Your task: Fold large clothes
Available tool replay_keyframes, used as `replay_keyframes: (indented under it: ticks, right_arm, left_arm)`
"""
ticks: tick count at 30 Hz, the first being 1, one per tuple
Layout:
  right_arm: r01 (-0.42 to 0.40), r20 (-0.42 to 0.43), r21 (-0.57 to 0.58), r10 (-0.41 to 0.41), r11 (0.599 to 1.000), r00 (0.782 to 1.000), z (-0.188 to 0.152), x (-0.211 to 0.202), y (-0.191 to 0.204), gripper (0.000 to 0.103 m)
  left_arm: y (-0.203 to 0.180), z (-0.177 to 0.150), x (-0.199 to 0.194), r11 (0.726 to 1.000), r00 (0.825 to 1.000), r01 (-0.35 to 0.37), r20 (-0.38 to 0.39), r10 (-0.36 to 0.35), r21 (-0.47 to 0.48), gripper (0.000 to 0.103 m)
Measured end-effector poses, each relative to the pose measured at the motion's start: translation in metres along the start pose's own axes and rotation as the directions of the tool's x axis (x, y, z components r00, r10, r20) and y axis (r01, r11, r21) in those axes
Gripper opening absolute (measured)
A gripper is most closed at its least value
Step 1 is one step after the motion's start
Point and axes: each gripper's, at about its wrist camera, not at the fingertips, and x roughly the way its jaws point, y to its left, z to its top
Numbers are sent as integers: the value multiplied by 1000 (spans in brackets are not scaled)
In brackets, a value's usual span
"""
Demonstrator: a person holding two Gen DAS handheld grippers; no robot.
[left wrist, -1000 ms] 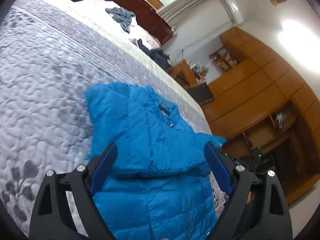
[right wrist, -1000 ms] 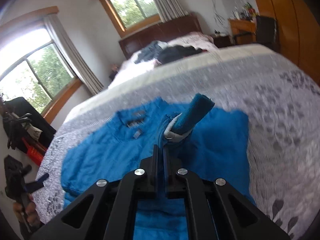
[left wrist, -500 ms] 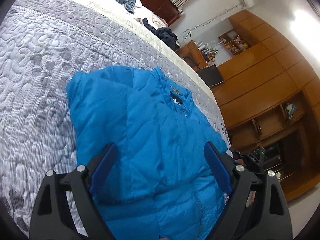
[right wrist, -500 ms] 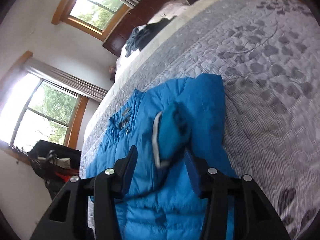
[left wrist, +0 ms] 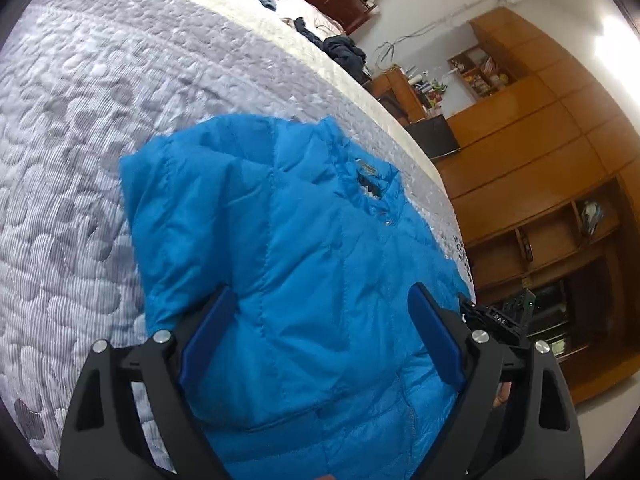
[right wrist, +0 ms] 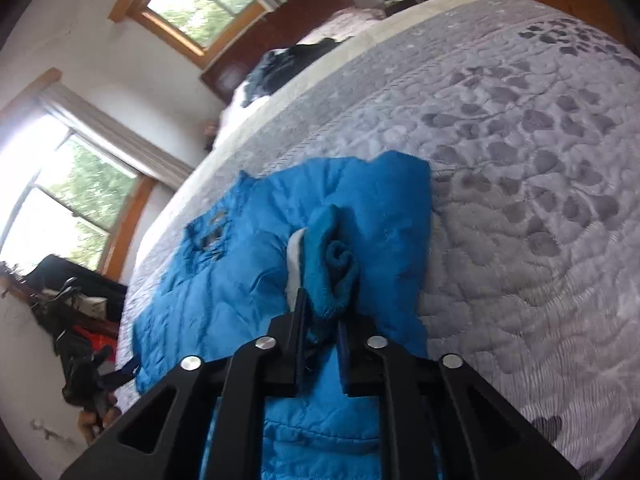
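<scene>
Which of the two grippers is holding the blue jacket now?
The right gripper: its fingers pinch a cuff of the blue jacket. The left gripper hangs open above it.

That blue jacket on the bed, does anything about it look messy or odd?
Yes. The blue jacket lies fairly flat on the grey quilt, but its sleeve cuff sticks up in a bunched roll, pinched in the right gripper. Loose dark clothes are also heaped near the headboard.

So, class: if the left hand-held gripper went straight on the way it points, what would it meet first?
Most likely the blue jacket, which lies between the open left hand-held gripper's fingers; depth is unclear.
</scene>
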Motion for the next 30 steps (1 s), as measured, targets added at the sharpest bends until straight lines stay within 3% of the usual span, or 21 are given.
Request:
replay_keyframes:
  ticks: [4, 6, 10, 13, 15, 18, 19, 21, 24, 26, 28, 30]
  right_arm:
    - [-56, 120, -37, 60, 998, 991, 13, -41, 10, 21]
    - [-61, 128, -25, 64, 998, 990, 23, -44, 6, 22]
    - [-56, 24, 68, 55, 996, 998, 31, -5, -23, 22]
    - [-69, -67, 43, 71, 997, 995, 21, 26, -22, 22]
    - [-64, -60, 36, 66, 997, 996, 20, 24, -20, 22]
    - [-84, 18, 14, 84, 996, 996, 19, -6, -10, 22]
    - [-92, 47, -23, 93, 995, 995, 16, -17, 0, 22]
    - [-122, 23, -68, 124, 990, 992, 10, -18, 16, 22]
    - [-57, -55, -109, 51, 992, 997, 0, 13, 22, 22]
    - [-43, -103, -92, 34, 995, 994, -1, 30, 14, 16]
    - [-52, -98, -87, 43, 995, 994, -2, 22, 15, 18]
    - [-89, -75, -93, 82, 992, 994, -6, 3, 22, 19]
  left_arm:
    - [-5, 20, -15, 1000, 999, 6, 41, -7, 22, 87]
    - [0, 29, -16, 1000, 999, 14, 45, -14, -2, 87]
    - [11, 36, 10, 999, 999, -39, -21, 39, -11, 87]
    - [17, 36, 25, 997, 996, -80, -47, 79, 1, 87]
    - [18, 35, 18, 998, 997, -65, -34, 64, -16, 87]
    - [2, 29, -6, 1000, 1000, 7, 5, -7, 25, 87]
    - [-7, 24, -10, 998, 999, 40, -3, -40, 51, 87]
    - [-17, 16, -4, 993, 996, 79, -48, -75, 85, 87]
    - [-14, 4, 29, 991, 992, -28, -119, 44, 134, 87]
    - [-9, 1, 44, 986, 987, -67, -134, 87, 152, 86]
    - [-14, 2, 36, 988, 989, -61, -123, 79, 144, 87]
    - [-21, -2, 15, 991, 995, 0, -102, 13, 132, 88]
